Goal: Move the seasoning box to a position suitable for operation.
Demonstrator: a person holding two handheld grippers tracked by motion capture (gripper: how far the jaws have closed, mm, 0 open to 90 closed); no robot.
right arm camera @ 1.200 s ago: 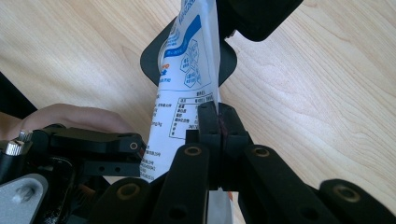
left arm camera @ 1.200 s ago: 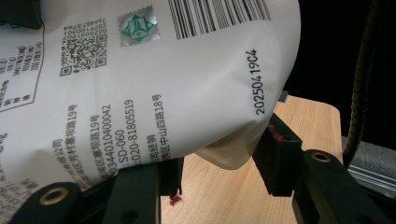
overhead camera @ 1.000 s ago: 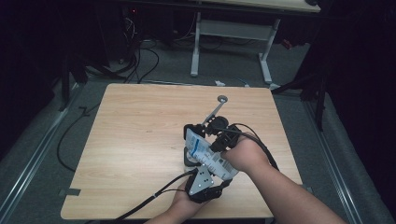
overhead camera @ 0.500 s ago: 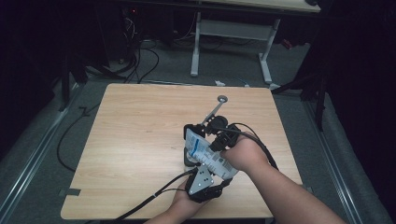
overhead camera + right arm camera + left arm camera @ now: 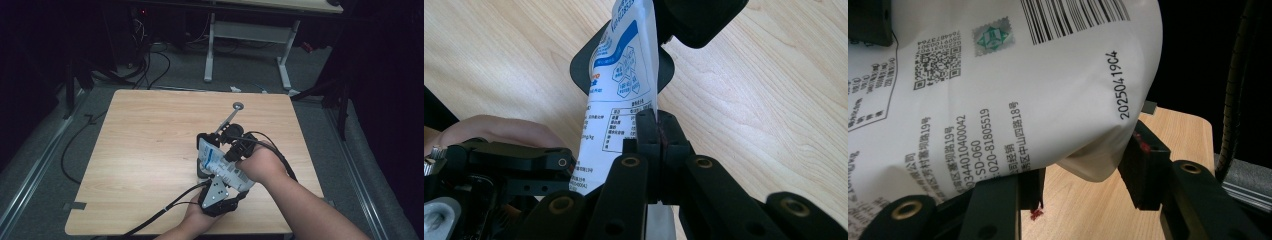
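A white printed pouch (image 5: 218, 164) with blue markings and a barcode is held above the near middle of the wooden table (image 5: 150, 150), between both grippers. My right gripper (image 5: 657, 125) is shut on the pouch's thin sealed edge (image 5: 624, 75); in the high view the right gripper (image 5: 226, 151) reaches in from the right hand. My left gripper (image 5: 1087, 177) has the pouch's bulging lower corner (image 5: 1048, 115) between its half-wide jaws, pads against it. From above, the left gripper (image 5: 207, 176) comes up from the near edge.
A black clamp-like fixture (image 5: 230, 134) stands just beyond the pouch, with a thin metal rod running to a small grey disc (image 5: 238, 105) on the table. Cables (image 5: 165, 210) trail off the near edge. A desk frame (image 5: 250, 35) stands behind the table.
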